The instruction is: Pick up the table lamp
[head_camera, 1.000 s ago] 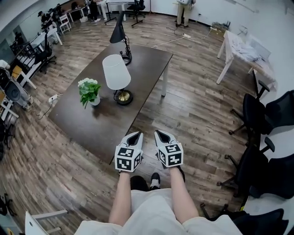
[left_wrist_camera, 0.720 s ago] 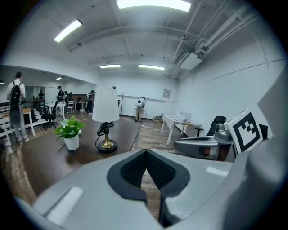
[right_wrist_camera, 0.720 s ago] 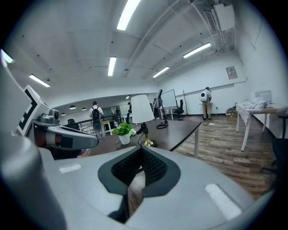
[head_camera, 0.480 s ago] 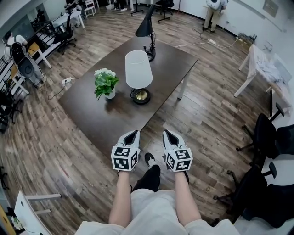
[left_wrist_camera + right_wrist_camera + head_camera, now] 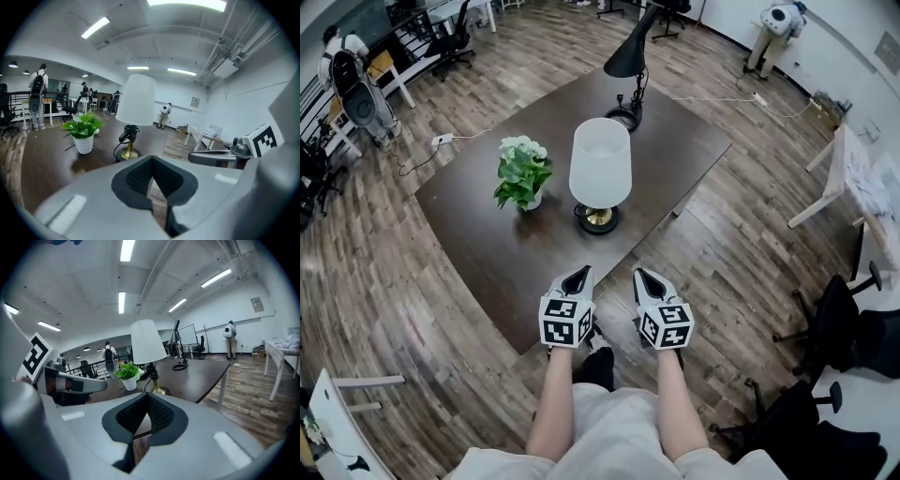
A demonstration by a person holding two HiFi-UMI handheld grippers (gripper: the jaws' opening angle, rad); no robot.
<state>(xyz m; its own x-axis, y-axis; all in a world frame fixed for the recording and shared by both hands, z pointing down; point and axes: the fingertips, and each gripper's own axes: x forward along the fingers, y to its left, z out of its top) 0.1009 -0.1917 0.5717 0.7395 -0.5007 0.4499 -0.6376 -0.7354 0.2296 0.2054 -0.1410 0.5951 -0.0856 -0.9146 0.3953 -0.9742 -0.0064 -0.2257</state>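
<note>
Dark table (image 5: pixel 478 225) mid-frame holds the top-heavy table lamp (image 5: pixel 600 164), likely best gripped at its stem (image 5: pixel 129 149); left gripper (image 5: pixel 577 273) and right gripper (image 5: pixel 640 276) jaws together, empty.

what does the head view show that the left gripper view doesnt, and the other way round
Only the head view: the black cone-shaded desk lamp at the table's far end and the person's bare forearms. Only the left gripper view: the white ceiling with strip lights. Both: the white-shaded table lamp with a brass base, the green potted plant in a white pot, the dark brown table, and the left gripper and right gripper, each shut and empty.
</note>
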